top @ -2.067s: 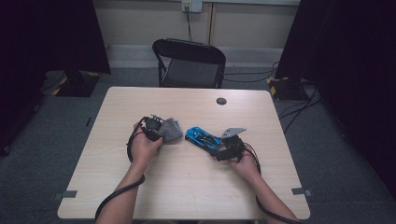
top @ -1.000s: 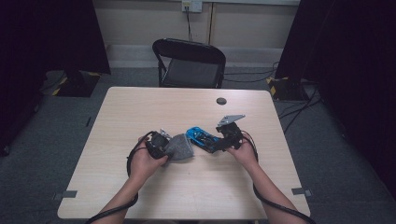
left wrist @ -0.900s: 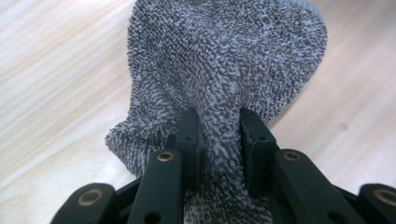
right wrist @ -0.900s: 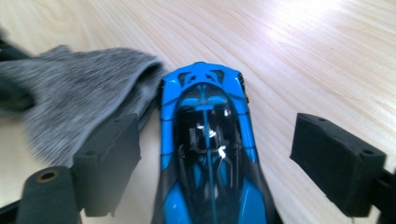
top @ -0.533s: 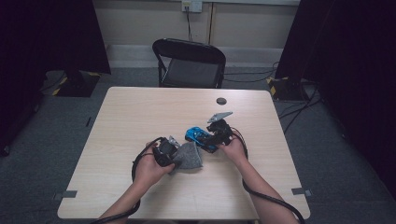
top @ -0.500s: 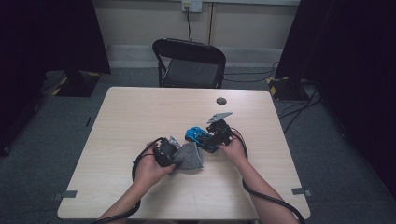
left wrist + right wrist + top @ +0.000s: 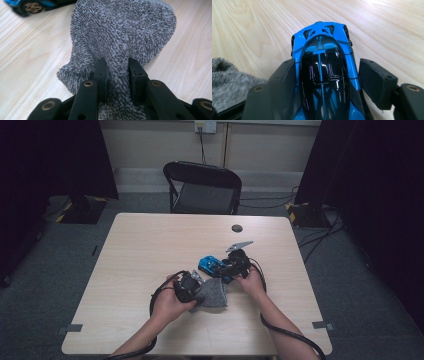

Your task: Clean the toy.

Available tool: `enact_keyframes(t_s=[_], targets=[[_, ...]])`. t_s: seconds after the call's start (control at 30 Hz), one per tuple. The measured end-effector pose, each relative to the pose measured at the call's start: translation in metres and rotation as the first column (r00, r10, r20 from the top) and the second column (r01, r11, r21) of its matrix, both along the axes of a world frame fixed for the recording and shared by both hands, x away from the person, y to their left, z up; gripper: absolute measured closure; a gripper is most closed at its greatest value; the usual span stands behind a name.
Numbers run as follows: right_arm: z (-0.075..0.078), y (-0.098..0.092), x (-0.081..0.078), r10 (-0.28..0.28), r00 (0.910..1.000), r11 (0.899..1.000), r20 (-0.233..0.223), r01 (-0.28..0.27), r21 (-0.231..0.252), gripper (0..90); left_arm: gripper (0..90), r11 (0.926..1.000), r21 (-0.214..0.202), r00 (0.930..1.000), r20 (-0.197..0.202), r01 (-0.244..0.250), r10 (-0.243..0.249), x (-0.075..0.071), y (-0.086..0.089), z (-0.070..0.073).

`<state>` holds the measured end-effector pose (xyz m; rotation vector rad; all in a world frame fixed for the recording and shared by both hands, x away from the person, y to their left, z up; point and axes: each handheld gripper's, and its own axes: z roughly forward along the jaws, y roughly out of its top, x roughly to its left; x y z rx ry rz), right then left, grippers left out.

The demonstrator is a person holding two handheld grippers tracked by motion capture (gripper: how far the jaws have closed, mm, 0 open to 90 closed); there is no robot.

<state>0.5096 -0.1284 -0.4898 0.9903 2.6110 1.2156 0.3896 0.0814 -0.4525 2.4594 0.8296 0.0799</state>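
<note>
left gripper (image 7: 116, 72): clamped nearly closed on a bunched fold of the grey cloth (image 7: 122, 32), rest of it fanning out over the table (image 7: 30, 57)

right gripper (image 7: 329, 80): jaws just been closing, toy car between them; left pad against the car's side, small gap at the right pad

blue toy car (image 7: 323, 72): on the tabletop mid-table, nose away from the right gripper, just beside the cloth
</note>
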Motion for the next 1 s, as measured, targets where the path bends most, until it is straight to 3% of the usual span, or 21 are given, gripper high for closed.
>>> enact_keyframes(t_s=[0.13, 0.23, 0.3, 0.47, 0.63, 0.73, 0.83, 1.0], targets=[[0.008, 0.009, -0.006, 0.028, 0.9956, 0.995, 0.089, -0.02, -0.095, 33.2, 72.4, 1.0, 0.007, 1.0, 0.006, -0.002, 0.002, 0.002, 0.001, 0.0], [0.011, 0.012, -0.008, 0.054, 0.9924, 0.991, 0.11, -0.04, -0.129, 33.3, 72.3, 0.9999, 0.006, 0.9999, 0.008, -0.014, 0.014, 0.003, 0.003, -0.001], [0.01, 0.011, -0.006, 0.058, 0.993, 0.992, 0.103, -0.045, -0.122, 33.7, 72.3, 0.9997, 0.009, 0.9996, 0.014, -0.024, 0.024, 0.003, 0.003, -0.002], [0.012, 0.013, -0.008, 0.077, 0.9872, 0.988, 0.139, -0.056, -0.145, 34.6, 72.2, 0.9996, 0.011, 0.9996, 0.013, -0.027, 0.027, 0.004, 0.005, -0.002], [0.013, 0.017, -0.011, 0.11, 0.9809, 0.983, 0.161, -0.083, -0.165, 41.0, 72.0, 0.9996, 0.01, 0.9996, 0.009, -0.025, 0.025, 0.005, 0.004, -0.002], [0.011, 0.013, -0.007, 0.077, 0.9906, 0.99, 0.113, -0.062, -0.124, 38.3, 72.0, 0.9997, 0.008, 0.9997, 0.006, -0.025, 0.025, 0.005, 0.003, -0.002], [0.009, 0.01, -0.006, 0.086, 0.9897, 0.992, 0.114, -0.075, -0.101, 38.3, 71.9, 0.9998, 0.006, 0.9998, 0.008, -0.017, 0.017, 0.005, 0.002, -0.001], [0.009, 0.01, -0.007, 0.085, 0.9889, 0.992, 0.122, -0.073, -0.104, 38.4, 71.9, 1.0, -0.005, 0.9999, 0.009, -0.006, 0.006, 0.003, -0.003, 0.0]])
